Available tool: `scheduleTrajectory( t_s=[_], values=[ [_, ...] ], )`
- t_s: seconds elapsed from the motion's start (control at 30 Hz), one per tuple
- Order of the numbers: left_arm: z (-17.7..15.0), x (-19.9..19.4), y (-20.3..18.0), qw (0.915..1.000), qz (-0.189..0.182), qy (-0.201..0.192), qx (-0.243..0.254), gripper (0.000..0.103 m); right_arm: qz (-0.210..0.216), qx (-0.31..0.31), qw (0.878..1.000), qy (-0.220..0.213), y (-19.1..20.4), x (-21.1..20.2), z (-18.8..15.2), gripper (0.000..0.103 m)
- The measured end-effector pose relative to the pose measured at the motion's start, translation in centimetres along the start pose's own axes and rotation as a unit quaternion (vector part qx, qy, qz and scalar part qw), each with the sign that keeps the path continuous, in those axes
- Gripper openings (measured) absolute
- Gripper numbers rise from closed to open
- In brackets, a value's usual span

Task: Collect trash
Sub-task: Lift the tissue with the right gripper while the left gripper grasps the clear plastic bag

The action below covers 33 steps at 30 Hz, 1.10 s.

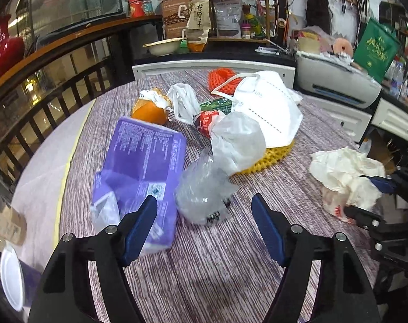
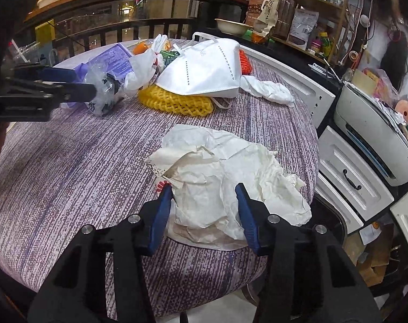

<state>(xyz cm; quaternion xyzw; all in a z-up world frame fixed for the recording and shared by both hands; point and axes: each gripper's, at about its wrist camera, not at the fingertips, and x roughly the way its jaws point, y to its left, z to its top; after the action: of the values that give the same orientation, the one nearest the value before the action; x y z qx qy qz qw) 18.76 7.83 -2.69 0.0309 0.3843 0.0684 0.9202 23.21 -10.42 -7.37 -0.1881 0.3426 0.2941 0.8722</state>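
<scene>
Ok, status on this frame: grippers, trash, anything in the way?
Right hand-held gripper shut on crumpled paper wrapper. Left hand-held gripper open, clear plastic bag just ahead. Purple tissue pack crowds its left finger.

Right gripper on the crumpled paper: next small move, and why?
Probably close the right gripper fully, then lift. Its fingers already flank the crumpled paper, which lies loose on the table, but a firm pinch isn't evident yet.

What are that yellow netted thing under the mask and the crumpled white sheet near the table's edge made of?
The yellow net looks like soft foam mesh, matte, with thick puffy diamond-shaped strands, probably a fruit sleeve. The crumpled white sheet looks like thin paper wrapping: sharp creases, matte, with brownish, seemingly greasy stains; any coating cannot be told.
</scene>
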Motion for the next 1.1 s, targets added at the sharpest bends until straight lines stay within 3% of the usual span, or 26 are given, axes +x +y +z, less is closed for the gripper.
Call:
scheduleTrajectory(
  t_s=[0.23, 0.3, 0.37, 0.43, 0.77, 1.1],
  values=[
    [0.9, 2.6, -0.3, 0.9994, 0.010, 0.029, 0.018, 0.071, 0.009, 0.010, 1.000, -0.002, -0.3, 0.0, -0.1, 0.048],
    [1.0, 3.0, -0.5, 0.9992, 0.010, 0.031, 0.021, 0.066, 0.011, 0.013, 1.000, -0.003, -0.4, 0.0, -0.2, 0.048],
    [1.0, 3.2, -0.7, 0.9990, 0.017, 0.033, 0.026, 0.055, 0.013, 0.016, 1.000, -0.005, -0.4, 0.1, -0.2, 0.048],
    [1.0, 3.3, -0.8, 0.9989, 0.019, 0.036, 0.025, 0.052, 0.014, 0.017, 1.000, -0.006, -0.4, 0.1, -0.3, 0.048],
    [0.4, 1.2, -0.9, 0.9997, 0.017, 0.001, 0.020, 0.046, 0.010, 0.023, 1.000, -0.014, -0.3, 0.0, -0.4, 0.046],
    [-1.7, -3.3, -0.5, 0.9987, -0.018, -0.047, -0.010, 0.044, 0.003, 0.019, 0.999, -0.036, 0.0, -0.7, -0.7, 0.031]
  ],
)
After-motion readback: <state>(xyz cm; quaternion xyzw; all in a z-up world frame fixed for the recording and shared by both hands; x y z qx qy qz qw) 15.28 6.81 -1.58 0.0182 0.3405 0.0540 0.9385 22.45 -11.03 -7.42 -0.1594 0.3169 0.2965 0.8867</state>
